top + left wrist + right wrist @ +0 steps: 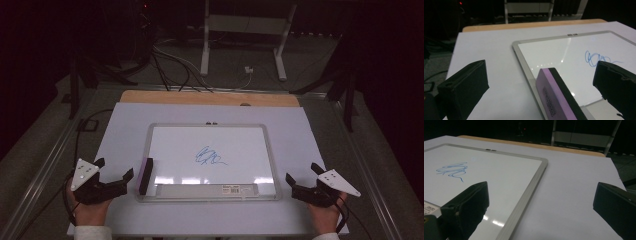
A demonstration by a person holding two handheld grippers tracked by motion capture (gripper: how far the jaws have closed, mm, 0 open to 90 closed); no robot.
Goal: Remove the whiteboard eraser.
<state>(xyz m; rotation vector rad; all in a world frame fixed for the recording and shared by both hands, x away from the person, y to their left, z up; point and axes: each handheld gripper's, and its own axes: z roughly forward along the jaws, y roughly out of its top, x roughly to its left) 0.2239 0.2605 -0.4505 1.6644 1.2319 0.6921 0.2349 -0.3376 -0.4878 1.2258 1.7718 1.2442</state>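
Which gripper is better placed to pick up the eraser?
Left. The left gripper sits open right beside the eraser on the whiteboard's left edge; the right gripper is across the board.

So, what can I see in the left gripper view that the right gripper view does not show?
The left gripper view has the purple-and-black eraser lying on the whiteboard's left edge, between the open jaws of the left gripper. The right gripper view has the whiteboard's right frame and the bare white table cover ahead of the open right gripper. Both views share the whiteboard, the blue scribble and the wooden table edge behind.
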